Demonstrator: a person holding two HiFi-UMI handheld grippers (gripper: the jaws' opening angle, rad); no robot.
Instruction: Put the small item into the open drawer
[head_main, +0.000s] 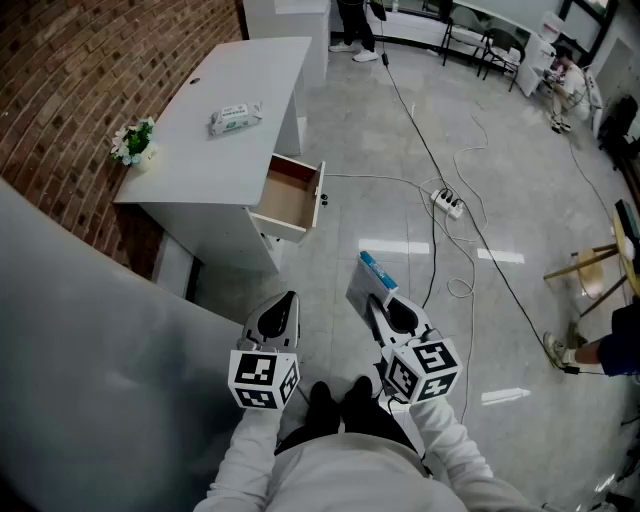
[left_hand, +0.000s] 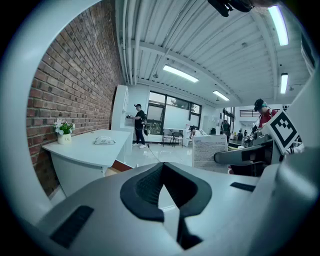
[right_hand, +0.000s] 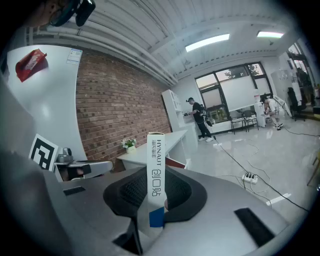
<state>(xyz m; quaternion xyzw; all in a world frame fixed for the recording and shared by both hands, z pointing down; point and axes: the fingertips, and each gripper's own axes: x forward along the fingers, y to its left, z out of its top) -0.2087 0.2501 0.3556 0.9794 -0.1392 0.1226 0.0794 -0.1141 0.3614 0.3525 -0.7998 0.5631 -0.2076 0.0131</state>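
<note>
1. Head view: the right tool (head_main: 384, 303) is clamped on the small item, a flat white box (head_main: 371, 271) with a blue edge. The box is held above the floor, well apart from the open drawer (head_main: 289, 196), which is pulled out of the worktop (head_main: 225, 165).
2. Left tool (head_main: 285, 303): its jaws meet at the tips with nothing between them, so it is free to help.
3. Judged from this, the step in hand is the carry. The person needs to get closer until the drawer lies directly under the box.
4. The right gripper view shows the pads pinching only the lower end of the box (right_hand: 156, 172), so most of it stands free above the grip. A steady, unhurried carry should stop it pivoting between the pads.
5. Bring the box in from above the drawer's open top, clear of the front panel. Lower it inside the walls, then part the jaws. If it is let go high up, it would likely tip or bounce.
6. If the drawer rolls when nudged, the left tool could steady its front.
7. Writing: "HYNAUT" runs down the narrow side of the box, with larger Chinese characters beneath that I cannot read confidently.
8. The left gripper view shows the broad face of the box (left_hand: 210, 150) covered in fine print too small to read.
9. The print on the tissue pack (head_main: 236, 117) lying on the worktop is also illegible.
</note>
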